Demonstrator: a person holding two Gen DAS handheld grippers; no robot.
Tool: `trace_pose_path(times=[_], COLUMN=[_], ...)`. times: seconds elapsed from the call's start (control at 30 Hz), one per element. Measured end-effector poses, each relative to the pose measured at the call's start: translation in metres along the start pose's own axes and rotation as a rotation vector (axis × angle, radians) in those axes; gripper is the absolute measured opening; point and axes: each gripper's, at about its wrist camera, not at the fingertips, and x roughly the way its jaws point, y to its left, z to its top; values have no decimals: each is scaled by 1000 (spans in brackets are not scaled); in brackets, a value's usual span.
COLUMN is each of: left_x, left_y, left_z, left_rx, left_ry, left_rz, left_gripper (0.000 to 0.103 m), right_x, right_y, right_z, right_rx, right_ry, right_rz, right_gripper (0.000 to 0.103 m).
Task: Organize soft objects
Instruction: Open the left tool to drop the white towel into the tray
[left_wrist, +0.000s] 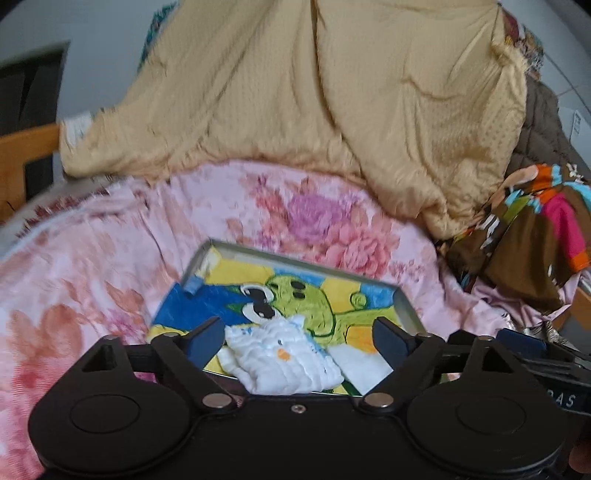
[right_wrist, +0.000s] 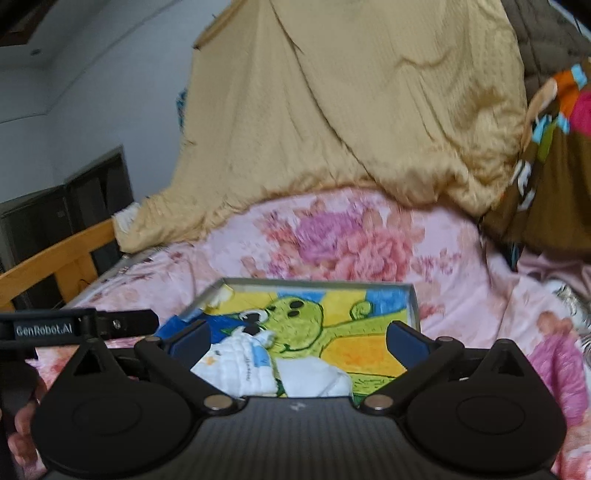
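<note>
Two black two-finger grippers are recorded over one bed. Left wrist view: the left gripper (left_wrist: 297, 341) is held with jaws spread wide, nothing gripped; a small white crinkled cloth (left_wrist: 282, 360) is seen lying between the fingers, untouched, on a cartoon-printed towel (left_wrist: 332, 295) inside a shallow grey metal tray (left_wrist: 408, 306). The tray is set on a pink floral bedsheet (left_wrist: 110, 251), with a tan quilt (left_wrist: 295, 92) heaped behind. Right wrist view: the right gripper (right_wrist: 297, 341) is likewise wide open and empty; the same white cloth (right_wrist: 255, 373) is seen below its left finger.
</note>
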Motion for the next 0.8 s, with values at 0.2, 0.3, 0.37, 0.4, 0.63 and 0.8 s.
trace_pose_path(times=[0.2,0.3,0.37,0.4,0.63,0.8], left_x=[-57,-85,-104,-112,-163,-184], left_y=[-6,-10,-13,-14,-12,-5], left_z=[-6,-13,-20,-23,-53,-74], left_rx=[-26,-10,9,17,11,4], left_ry=[-76,-100,-114,-117,-108,-45], left_rz=[15,21,22,21,24,30], left_gripper=[98,101,102,102,102,102], right_x=[-44,-66,-80,-88,-133,-153], right_y=[11,17,23,26,36,38], right_z=[-4,-9,-14,-16,-32,-49], right_rx=[-32,-31,-32,-35,-13,6], right_ry=[-41,-49,-52,-52,-48,42], right_rz=[-10,-4,2,3,-11,-39], right_gripper=[103,103,103,103,103,103])
